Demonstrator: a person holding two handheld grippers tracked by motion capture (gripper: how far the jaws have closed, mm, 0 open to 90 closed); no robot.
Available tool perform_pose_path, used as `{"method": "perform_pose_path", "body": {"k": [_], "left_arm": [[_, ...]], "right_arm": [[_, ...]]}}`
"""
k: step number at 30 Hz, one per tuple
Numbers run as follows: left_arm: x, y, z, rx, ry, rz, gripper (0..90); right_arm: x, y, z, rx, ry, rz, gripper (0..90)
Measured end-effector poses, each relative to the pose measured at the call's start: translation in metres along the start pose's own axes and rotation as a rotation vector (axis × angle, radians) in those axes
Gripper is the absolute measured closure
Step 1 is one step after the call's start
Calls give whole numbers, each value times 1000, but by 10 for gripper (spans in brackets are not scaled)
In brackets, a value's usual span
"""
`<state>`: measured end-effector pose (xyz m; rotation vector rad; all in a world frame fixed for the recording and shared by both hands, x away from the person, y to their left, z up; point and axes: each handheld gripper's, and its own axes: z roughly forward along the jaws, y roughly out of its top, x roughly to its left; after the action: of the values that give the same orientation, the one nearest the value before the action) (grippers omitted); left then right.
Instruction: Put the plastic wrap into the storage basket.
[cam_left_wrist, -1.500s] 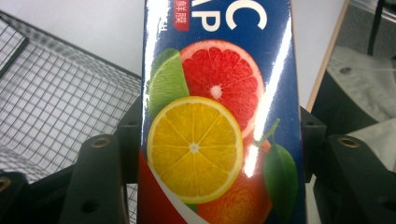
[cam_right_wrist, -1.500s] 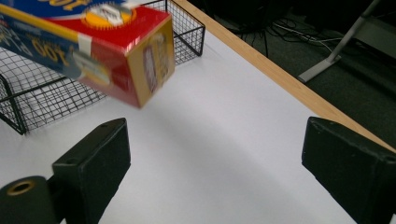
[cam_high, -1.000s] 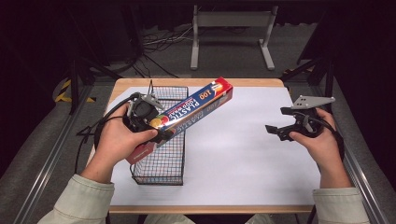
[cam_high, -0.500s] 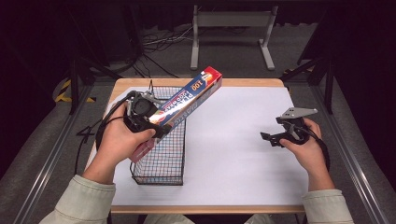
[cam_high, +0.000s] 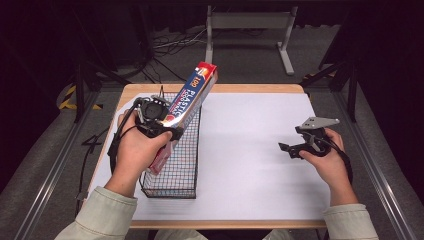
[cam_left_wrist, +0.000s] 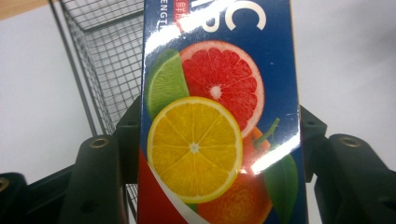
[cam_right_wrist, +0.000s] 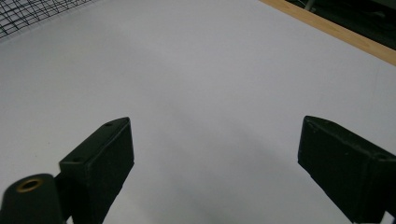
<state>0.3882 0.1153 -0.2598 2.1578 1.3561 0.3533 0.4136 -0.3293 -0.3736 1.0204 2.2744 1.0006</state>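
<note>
Your left gripper is clamped on a long plastic wrap box, its two black jaws pressing the box's opposite long sides. In the left gripper view the box stands between the jaws and shows its blue face printed with a lime slice, a grapefruit slice, an orange slice and green leaves, with white lettering cut off at the top. In the high view the box is held tilted, its red-capped upper end raised up and away from you, past the far rim of the wire basket, while its lower end dips into the basket near your left hand. Whether that lower end touches the basket floor cannot be told.

The basket is a black, open-topped rectangular mesh container standing on the left part of the white sheet that covers the wooden desk. The basket's mesh wall also appears behind the box in the left gripper view. Apart from the box end, nothing can be made out inside it.

Your right gripper has its jaws wide apart and holds nothing. It hovers over the right part of the sheet, well apart from the basket, with your right hand around its handle. In the right gripper view the two jaws frame bare white sheet, with a corner of basket mesh at upper left and the desk edge at upper right.
</note>
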Motion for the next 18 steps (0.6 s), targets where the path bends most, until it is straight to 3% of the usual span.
{"method": "perform_pose_path", "body": {"k": [5, 8, 10, 13, 18], "left_arm": [[0, -2, 6, 6, 14, -90, 407], [-5, -2, 12, 27, 71, -124, 407], [-7, 0, 16, 39, 52, -167, 407], [-9, 1, 19, 43, 48, -182, 406], [-13, 3, 29, 56, 82, -200, 405]], "right_arm": [[-2, -1, -3, -12, 1, 5, 110], [-4, -3, -4, -14, 13, 14, 109], [-4, -4, -6, -11, 10, 12, 108], [-4, -4, -6, -10, 14, 14, 108], [-1, -4, -7, -3, 16, 5, 108]]}}
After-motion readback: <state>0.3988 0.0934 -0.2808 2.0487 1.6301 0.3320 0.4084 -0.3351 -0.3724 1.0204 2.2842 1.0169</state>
